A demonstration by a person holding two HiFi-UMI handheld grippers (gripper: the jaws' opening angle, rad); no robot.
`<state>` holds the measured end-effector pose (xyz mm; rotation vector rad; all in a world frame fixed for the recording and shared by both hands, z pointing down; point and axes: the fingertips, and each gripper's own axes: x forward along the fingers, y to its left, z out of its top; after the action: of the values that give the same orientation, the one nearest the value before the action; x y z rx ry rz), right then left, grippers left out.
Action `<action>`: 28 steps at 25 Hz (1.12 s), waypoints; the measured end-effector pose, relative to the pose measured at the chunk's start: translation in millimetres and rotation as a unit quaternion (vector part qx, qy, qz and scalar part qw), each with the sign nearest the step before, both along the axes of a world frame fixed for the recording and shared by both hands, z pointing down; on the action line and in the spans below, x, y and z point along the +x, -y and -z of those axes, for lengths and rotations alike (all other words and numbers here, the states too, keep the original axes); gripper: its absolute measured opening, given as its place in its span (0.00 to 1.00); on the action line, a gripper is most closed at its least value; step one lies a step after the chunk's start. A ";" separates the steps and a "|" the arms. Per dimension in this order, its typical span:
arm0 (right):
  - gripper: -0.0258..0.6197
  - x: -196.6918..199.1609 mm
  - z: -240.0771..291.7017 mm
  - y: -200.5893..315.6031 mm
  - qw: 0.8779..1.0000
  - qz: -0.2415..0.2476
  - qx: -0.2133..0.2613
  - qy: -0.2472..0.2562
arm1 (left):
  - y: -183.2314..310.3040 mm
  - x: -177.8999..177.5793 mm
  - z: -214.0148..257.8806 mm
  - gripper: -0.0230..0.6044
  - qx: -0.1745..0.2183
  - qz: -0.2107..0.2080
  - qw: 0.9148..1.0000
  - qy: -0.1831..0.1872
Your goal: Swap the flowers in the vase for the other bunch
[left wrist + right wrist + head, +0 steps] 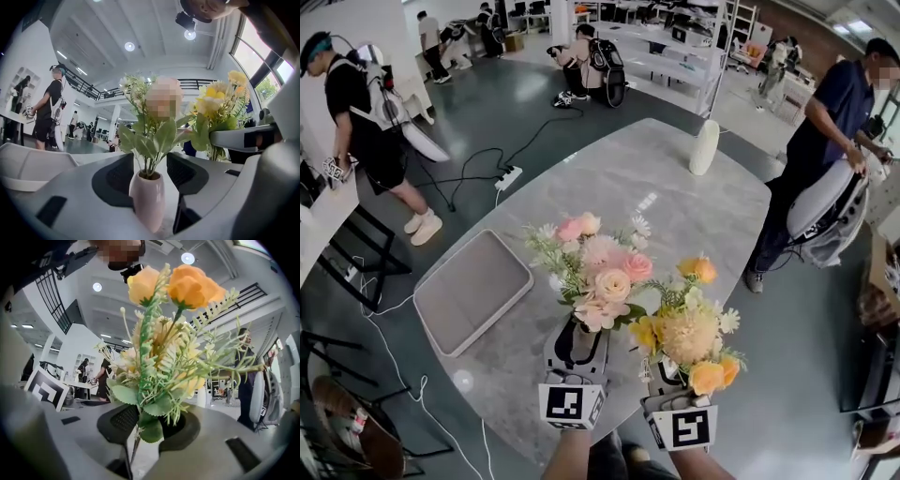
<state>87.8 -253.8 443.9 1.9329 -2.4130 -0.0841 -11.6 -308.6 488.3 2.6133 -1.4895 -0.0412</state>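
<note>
The grey marble worktop [675, 187] carries the task's things close to its near edge, right in front of the person. The pink bunch [598, 267] is the largest of them. It stands upright with its stems still down in the vase, so the swap looks not yet made. The yellow bunch [689, 333] is also upright. It is off the worktop, just to the right of the pink one, and their outer leaves nearly meet. The small pink vase [147, 199] stands on the worktop by that near edge with its long axis vertical and its mouth facing straight up.

The left gripper [579, 339] is level and much the nearer to the vase, which stands between its jaws. The jaws are spread wide with a gap to the vase, most plainly on the right, so nothing is gripped. The right gripper [149, 427] is about half closed on the lower stems of the yellow bunch and holds it up beside the vase.

The next move depends on the vertical line through the vase's mouth. The pink stems must come straight up out of it, and the yellow ones must go down the same way. Only the left gripper is free to do this, and the pink stems lie directly above its jaws.
</note>
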 end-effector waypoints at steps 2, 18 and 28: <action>0.23 -2.5 -4.0 -2.0 1.000 0.003 -0.003 -0.001 | 0.1 -0.4 -1.2 0.38 0.001 -0.003 1.000 0.003; 0.23 -4.4 -7.1 -2.2 1.000 0.017 -0.002 -0.007 | 5.0 8.5 5.2 0.29 0.030 -0.012 0.999 0.020; 0.23 -3.0 -5.0 -4.9 1.000 0.030 -0.001 -0.005 | -0.9 9.8 15.4 0.19 0.046 -0.005 0.999 0.020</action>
<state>84.8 -248.9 448.9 1.8563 -2.4633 -0.0933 -1.8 -307.7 472.9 2.7094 -1.5226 -0.0572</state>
